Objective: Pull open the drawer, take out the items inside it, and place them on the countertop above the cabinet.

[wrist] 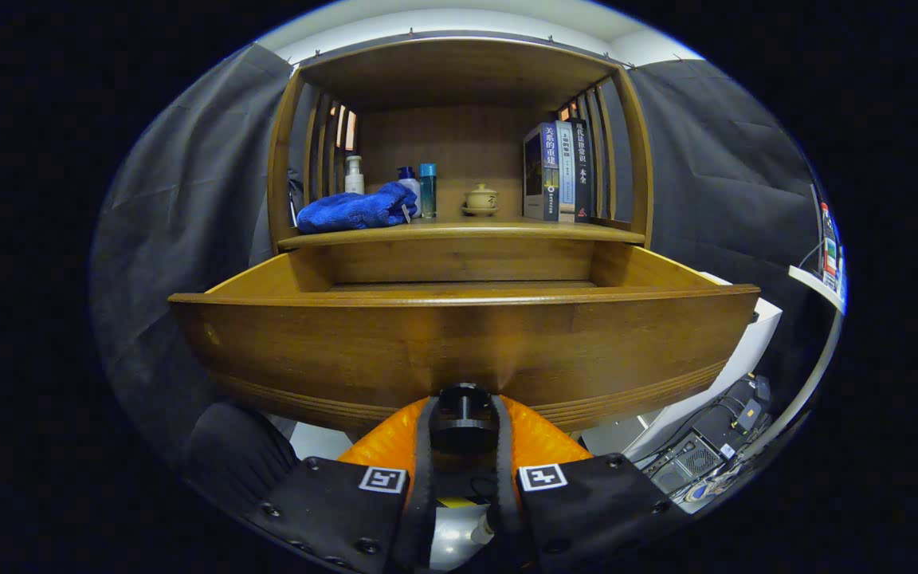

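The wooden drawer (459, 335) is pulled well out of the cabinet, and its curved front panel stands right in front of me. My gripper (464, 418) is shut on the drawer's dark round knob (464, 410), with one finger pressed against each side of it. From this low angle only a strip of the drawer's bare floor (459, 285) is visible; whatever lies inside is hidden behind the front panel. The countertop (499, 230) above the drawer carries a crumpled blue cloth (355, 210) at its left end.
On the countertop behind the cloth stand a white pump bottle (354, 175), a pale bottle (409, 185) and a teal bottle (428, 190). A small lidded ceramic pot (480, 198) sits mid-shelf, with books (559, 170) at the right. Cables and electronics (706, 454) lie on the floor lower right.
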`<action>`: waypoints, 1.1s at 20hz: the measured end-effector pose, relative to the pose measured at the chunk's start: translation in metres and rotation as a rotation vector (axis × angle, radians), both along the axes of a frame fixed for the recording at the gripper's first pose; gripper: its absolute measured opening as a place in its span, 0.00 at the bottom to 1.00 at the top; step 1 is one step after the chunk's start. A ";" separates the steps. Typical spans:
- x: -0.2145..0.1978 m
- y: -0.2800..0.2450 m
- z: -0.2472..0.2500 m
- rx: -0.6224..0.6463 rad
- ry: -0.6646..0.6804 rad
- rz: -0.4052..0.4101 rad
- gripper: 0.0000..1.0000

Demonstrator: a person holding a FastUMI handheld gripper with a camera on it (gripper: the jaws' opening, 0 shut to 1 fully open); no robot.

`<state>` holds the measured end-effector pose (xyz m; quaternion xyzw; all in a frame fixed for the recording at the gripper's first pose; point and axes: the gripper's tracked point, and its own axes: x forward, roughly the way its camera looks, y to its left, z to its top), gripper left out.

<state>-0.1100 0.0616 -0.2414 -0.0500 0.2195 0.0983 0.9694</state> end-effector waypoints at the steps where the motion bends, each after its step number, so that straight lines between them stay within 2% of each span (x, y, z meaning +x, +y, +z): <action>1: 0.000 0.000 -0.001 -0.004 0.007 0.003 0.42; 7: -0.006 0.011 0.022 0.018 0.008 0.040 0.81; 10: -0.010 0.021 0.042 0.101 0.018 0.062 1.00; 22: 0.016 0.013 0.113 0.173 -0.073 0.032 0.98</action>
